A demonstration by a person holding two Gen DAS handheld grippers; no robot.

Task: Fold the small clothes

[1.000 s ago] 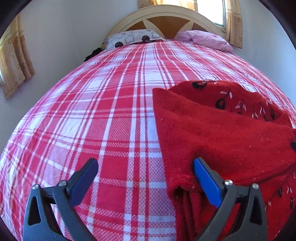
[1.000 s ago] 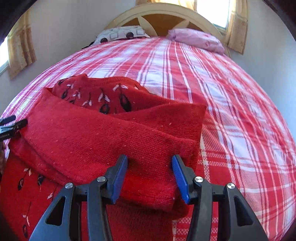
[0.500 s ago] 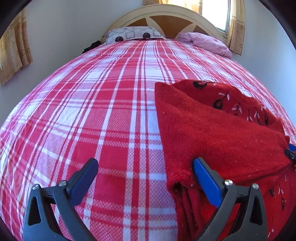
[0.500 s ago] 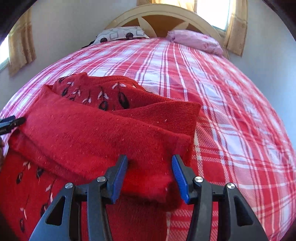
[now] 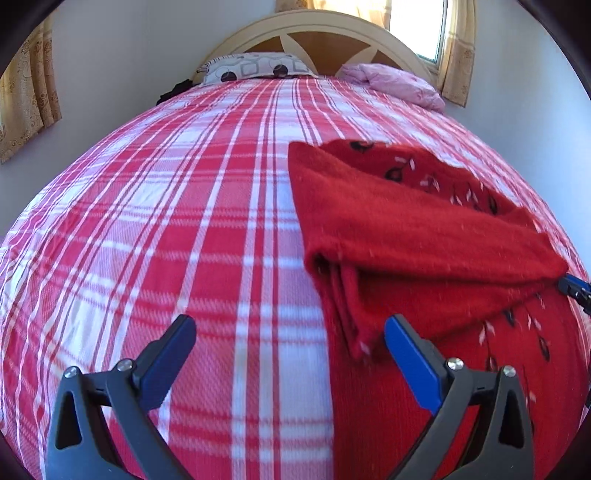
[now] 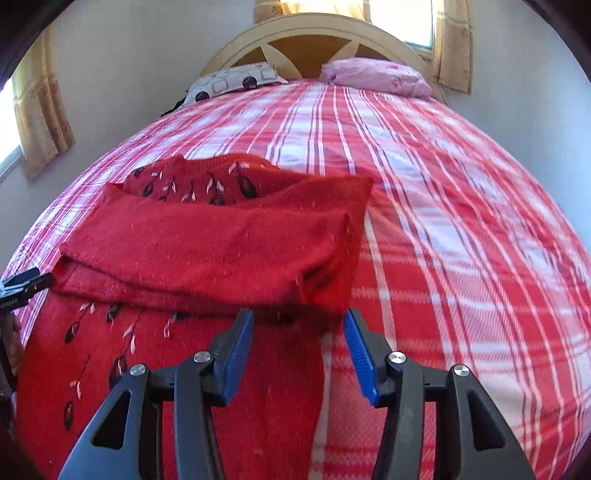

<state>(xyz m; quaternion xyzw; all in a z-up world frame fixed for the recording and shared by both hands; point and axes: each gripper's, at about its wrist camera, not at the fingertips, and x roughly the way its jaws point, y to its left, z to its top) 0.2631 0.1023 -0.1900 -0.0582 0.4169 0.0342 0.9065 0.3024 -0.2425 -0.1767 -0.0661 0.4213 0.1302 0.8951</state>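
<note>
— Where does the red knitted garment (image 6: 207, 243) lie?
— On the red-and-white plaid bedspread (image 5: 166, 221), folded over itself; its doubled near edge lies just ahead of both grippers. Bare plaid runs wide to its left in the left view, to its right in the right view, and up to the patterned pillow (image 5: 255, 68) and pink pillow (image 6: 376, 75) at the headboard (image 6: 314, 33).
— And the grippers?
— Both tilt down at the bed. The left gripper (image 5: 290, 343) is spread wide, empty, one finger over plaid, one over the garment. The right gripper (image 6: 299, 336) stands half apart, pinching nothing, the fold just beyond its tips.
</note>
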